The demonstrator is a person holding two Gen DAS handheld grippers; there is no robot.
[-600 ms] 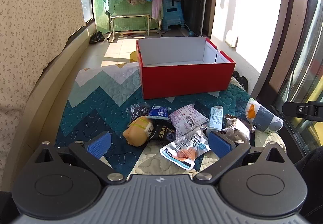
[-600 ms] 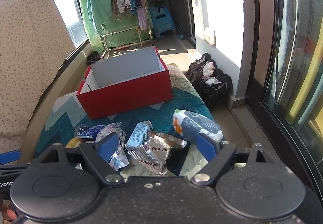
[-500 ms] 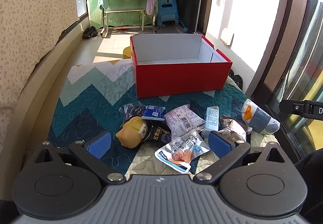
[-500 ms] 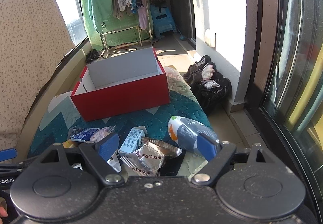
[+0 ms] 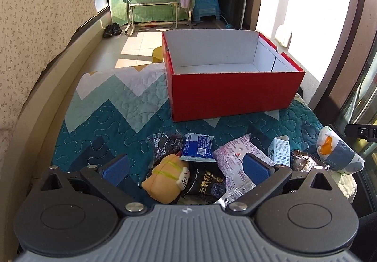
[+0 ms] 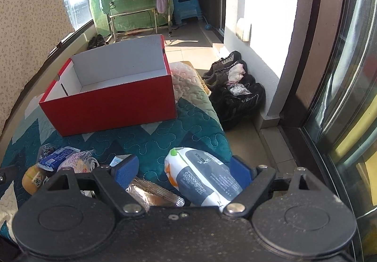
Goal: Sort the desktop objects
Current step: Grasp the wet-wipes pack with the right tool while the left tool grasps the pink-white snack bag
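A red box with a white inside stands empty at the far side of the quilted mat. Snack packets lie in a heap near me: a yellow bun pack, a black sesame pack, a blue packet, a pink packet. My left gripper hangs open over the bun and black packs, touching none. My right gripper is open above a grey-and-white pouch and a silver packet. The red box lies ahead to its left.
A small white carton and the grey-white pouch lie at the mat's right edge. Dark shoes sit on the floor right of the mat. A clothes rack and blue stools stand far back.
Both grippers have come forward and lower over the packets, which now sit between the fingers and look larger. The jaws stay wide apart. Nothing on the mat has shifted.
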